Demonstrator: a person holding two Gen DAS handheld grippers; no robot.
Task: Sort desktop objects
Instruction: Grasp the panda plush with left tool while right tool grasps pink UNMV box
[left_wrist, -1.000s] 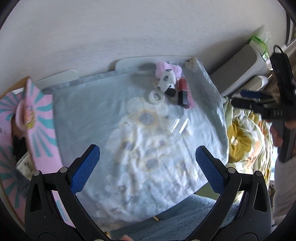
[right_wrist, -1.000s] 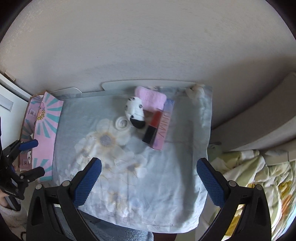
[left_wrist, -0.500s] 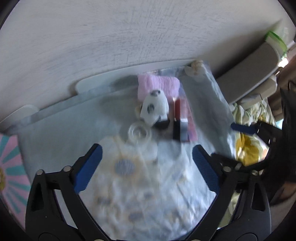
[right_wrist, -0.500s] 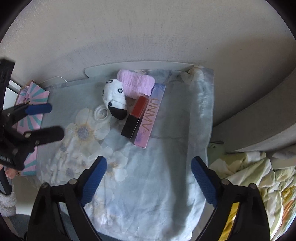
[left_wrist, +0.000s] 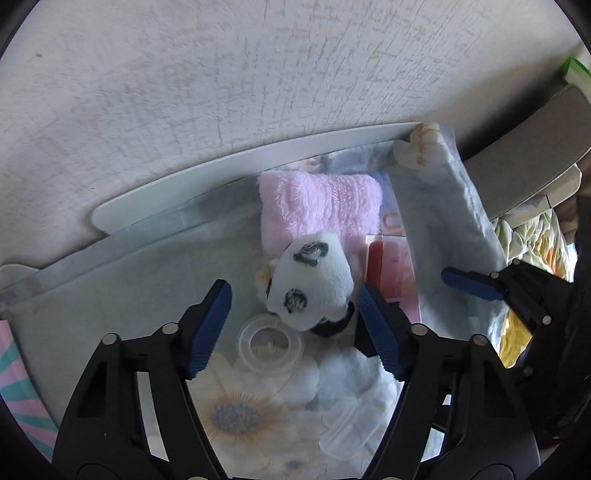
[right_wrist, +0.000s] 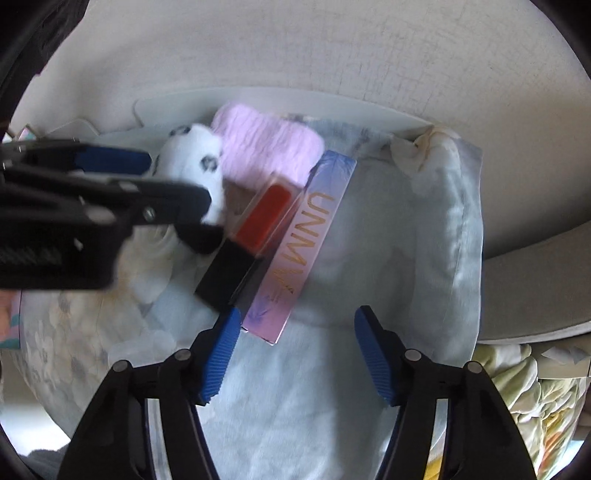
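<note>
Home bedroom: floral cloth (left_wrist: 436, 221) over small table, rumpled floral bedding (right_wrist: 517, 387) beside, plush toy (left_wrist: 310, 284).

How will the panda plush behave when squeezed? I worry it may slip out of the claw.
The panda plush looks fluffy and rounded, so it will probably compress and feel light. Its fuzzy pile should grip the ribbed blue pads rather than slip. Leaning on the pink fleece cloth, it may roll if nudged.

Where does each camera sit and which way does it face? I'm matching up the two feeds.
Left wrist: on the left gripper, looking steeply down between its own blue-padded fingers at the panda plush and clear tape roll; the right gripper shows at right.
Right wrist: on the right gripper, above the pink UNNY box; the left gripper crosses at left.
Shared: plush, pink towel, red lip-gloss tube, floral cloth.
</note>
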